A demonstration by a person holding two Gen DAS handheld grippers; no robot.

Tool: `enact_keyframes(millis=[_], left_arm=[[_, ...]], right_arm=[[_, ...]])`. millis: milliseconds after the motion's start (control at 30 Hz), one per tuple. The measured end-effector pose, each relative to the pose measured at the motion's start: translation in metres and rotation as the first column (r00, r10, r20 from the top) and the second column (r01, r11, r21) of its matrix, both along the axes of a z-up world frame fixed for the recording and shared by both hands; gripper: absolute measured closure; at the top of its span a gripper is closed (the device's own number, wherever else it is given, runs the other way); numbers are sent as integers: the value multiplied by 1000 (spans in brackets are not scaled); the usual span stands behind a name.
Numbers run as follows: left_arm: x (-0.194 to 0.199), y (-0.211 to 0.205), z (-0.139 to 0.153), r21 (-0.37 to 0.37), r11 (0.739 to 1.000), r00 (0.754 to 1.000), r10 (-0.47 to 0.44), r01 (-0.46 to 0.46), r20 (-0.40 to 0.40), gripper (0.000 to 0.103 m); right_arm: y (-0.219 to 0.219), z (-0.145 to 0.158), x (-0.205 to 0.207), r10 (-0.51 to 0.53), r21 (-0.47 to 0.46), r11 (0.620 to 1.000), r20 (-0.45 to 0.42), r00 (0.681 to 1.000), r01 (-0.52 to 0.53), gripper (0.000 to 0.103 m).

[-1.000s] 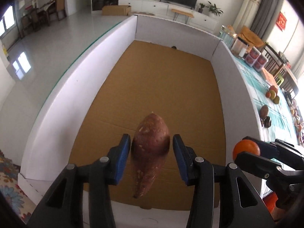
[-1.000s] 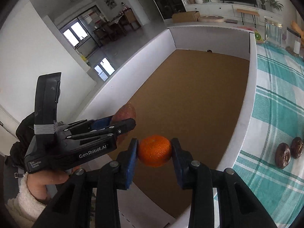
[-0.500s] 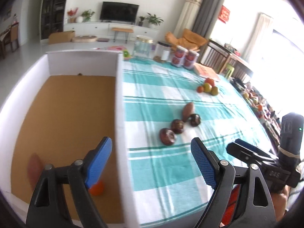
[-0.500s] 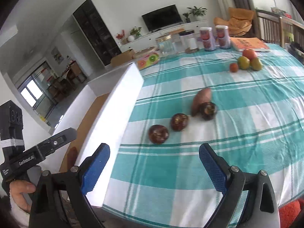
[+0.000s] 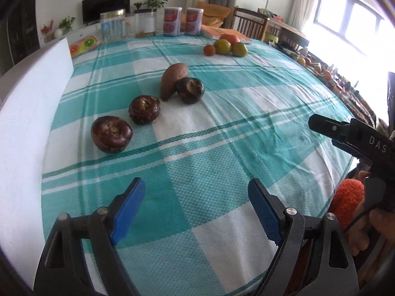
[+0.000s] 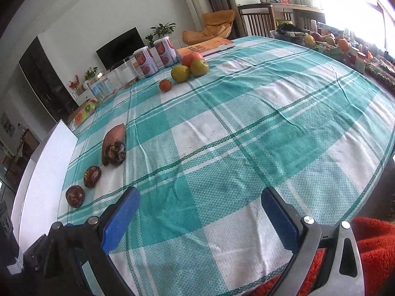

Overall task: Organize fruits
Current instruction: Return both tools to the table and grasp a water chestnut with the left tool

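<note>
Black grippers, blue ribbed pads, silver screws, perhaps orange fleece sleeve.

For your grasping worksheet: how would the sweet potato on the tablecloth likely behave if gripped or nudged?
The sweet potato looks stiff and probably heavy. Its tapered shape suggests it would pivot rather than roll straight. It leans against a dark round fruit, so nudging it would likely shift that too.

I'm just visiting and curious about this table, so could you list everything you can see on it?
water chestnuts: three, dark brown, in a row near the white box
sweet potato: one, reddish brown, touching the farthest chestnut
small orange: one, far side
round fruits: three, two green and one red, beside the orange
cans: two, red-labelled, far edge
white box wall: one, left
tablecloth: teal and white check
left hand-held gripper: open, empty
right hand-held gripper: open, empty
</note>
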State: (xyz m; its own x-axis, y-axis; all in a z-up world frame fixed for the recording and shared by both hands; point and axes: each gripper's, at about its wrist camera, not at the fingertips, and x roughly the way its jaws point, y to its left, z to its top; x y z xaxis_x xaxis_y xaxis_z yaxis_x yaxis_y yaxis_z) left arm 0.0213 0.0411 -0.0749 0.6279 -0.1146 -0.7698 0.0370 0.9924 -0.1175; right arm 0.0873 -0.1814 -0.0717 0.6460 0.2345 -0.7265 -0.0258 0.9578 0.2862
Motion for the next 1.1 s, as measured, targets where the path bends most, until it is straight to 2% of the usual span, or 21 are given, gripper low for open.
enact_keyframes(millis=[133, 200, 367, 1100], left_arm=[[2, 5, -16, 11, 1000, 999, 29, -28, -32, 16], [-1, 3, -17, 32, 999, 1000, 28, -28, -5, 16], [-1, -4, -21, 74, 997, 1000, 19, -19, 0, 13], [0, -2, -22, 66, 998, 1000, 22, -22, -10, 12]], right_arm=[[1, -8, 5, -16, -7, 1000, -19, 1000, 15, 5], [1, -9, 6, -17, -8, 1000, -29, 999, 17, 5], [2, -10, 6, -16, -12, 1000, -32, 999, 15, 5], [-1, -11, 6, -21, 5, 1000, -42, 999, 21, 5]])
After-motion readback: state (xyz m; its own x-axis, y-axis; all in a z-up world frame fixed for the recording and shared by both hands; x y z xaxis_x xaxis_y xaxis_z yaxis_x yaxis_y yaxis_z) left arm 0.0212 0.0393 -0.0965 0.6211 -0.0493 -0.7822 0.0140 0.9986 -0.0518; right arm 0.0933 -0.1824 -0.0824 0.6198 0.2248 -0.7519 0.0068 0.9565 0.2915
